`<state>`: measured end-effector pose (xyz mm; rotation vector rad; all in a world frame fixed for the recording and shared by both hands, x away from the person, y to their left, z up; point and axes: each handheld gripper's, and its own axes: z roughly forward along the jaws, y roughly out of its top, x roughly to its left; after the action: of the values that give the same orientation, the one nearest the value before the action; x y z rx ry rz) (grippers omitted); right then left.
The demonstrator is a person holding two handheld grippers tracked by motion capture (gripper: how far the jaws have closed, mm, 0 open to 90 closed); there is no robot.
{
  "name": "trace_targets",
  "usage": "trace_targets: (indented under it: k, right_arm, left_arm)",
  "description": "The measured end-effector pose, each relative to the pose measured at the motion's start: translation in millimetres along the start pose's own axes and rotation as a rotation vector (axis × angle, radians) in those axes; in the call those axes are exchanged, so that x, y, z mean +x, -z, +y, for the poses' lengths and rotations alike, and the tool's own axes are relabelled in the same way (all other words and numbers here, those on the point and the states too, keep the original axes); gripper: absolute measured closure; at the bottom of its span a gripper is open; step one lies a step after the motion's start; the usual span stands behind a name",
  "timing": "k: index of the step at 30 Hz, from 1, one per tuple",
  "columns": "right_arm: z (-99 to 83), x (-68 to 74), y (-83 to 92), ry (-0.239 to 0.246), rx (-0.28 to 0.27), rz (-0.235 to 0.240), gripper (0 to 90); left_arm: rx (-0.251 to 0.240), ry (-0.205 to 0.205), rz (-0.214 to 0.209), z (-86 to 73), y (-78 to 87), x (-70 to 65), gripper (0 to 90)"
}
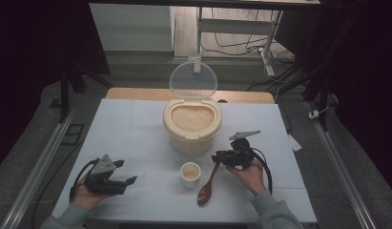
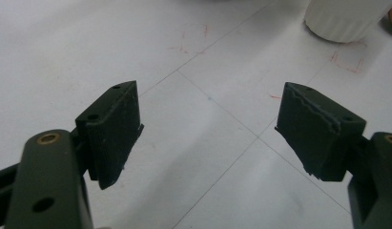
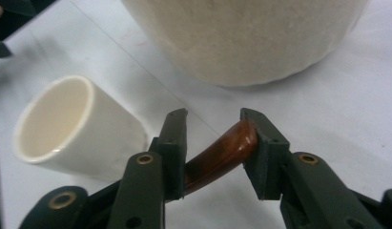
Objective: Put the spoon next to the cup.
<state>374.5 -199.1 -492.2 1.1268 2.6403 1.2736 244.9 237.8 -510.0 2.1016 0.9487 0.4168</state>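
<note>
Right gripper (image 1: 216, 157) sits at about 4 o'clock from the rice container (image 1: 192, 125), low over the table (image 1: 136, 124). Its jaws are partly apart with the handle end of the brown spoon (image 1: 206, 187) between them. In the right gripper view the spoon (image 3: 222, 155) leans against the right-hand jaw and there is a gap at the other, so no clamp on it. The spoon bowl rests on the table at 5 o'clock from the small white cup (image 1: 190, 174), just beside it. The cup (image 3: 72, 126) stands upright at 6 o'clock from the container, near it, not touching. The container is open, lid (image 1: 193, 79) standing up at 12 o'clock, rice visible inside.

Left gripper (image 1: 129, 172) is at 9 o'clock from the cup, well apart from it, resting in the hand at the table's near edge. Its jaws are wide with nothing between them, just bare table (image 2: 208, 143).
</note>
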Motion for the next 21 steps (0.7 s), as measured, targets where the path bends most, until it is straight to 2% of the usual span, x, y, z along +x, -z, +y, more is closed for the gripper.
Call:
trace_targets:
  k: [10, 21]
  right_arm:
    - [-4.4, -7.8, -15.6, -0.006, 0.027, -0.041, 59.0]
    - [-6.2, -8.3, -25.1, 0.046, 0.078, -0.117, 53.8]
  left_arm:
    - [0.001, 0.001, 0.001, -0.2, -0.3, -0.2, 22.6]
    - [0.004, -0.005, 0.003, -0.5, -0.7, -0.7, 22.6]
